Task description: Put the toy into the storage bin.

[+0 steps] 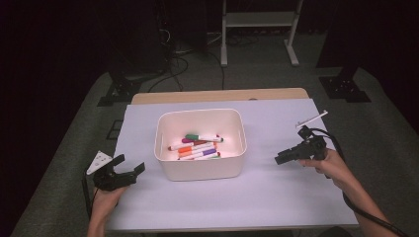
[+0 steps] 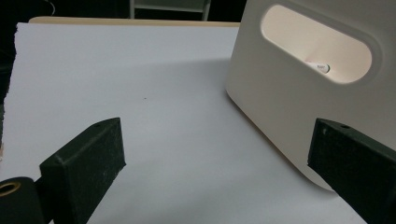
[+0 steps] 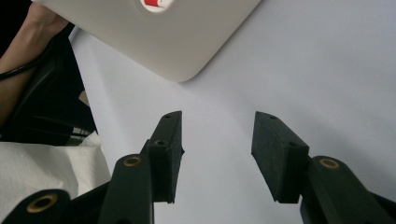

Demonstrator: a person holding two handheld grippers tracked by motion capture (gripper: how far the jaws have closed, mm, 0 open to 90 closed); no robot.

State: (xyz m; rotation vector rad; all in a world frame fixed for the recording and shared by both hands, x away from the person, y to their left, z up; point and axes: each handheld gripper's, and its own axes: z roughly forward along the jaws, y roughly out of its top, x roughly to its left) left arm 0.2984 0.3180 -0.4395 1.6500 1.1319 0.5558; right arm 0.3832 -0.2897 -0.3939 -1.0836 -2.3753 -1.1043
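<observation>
Now my left gripper (image 1: 129,171) and right gripper (image 1: 280,158) flank the white bin (image 1: 200,170) of markers (image 1: 198,146) mid-table, fingers apart and empty on both, ready to take its two ends.

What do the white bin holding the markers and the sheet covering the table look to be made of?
White rounded bin: probably moulded plastic, matte, with smooth one-piece walls, soft corners and a cut-out handle slot. Pale sheet on the table: looks like paper or thin matte film, flat and glare-free with a crisp cut edge; which one is unclear.
</observation>
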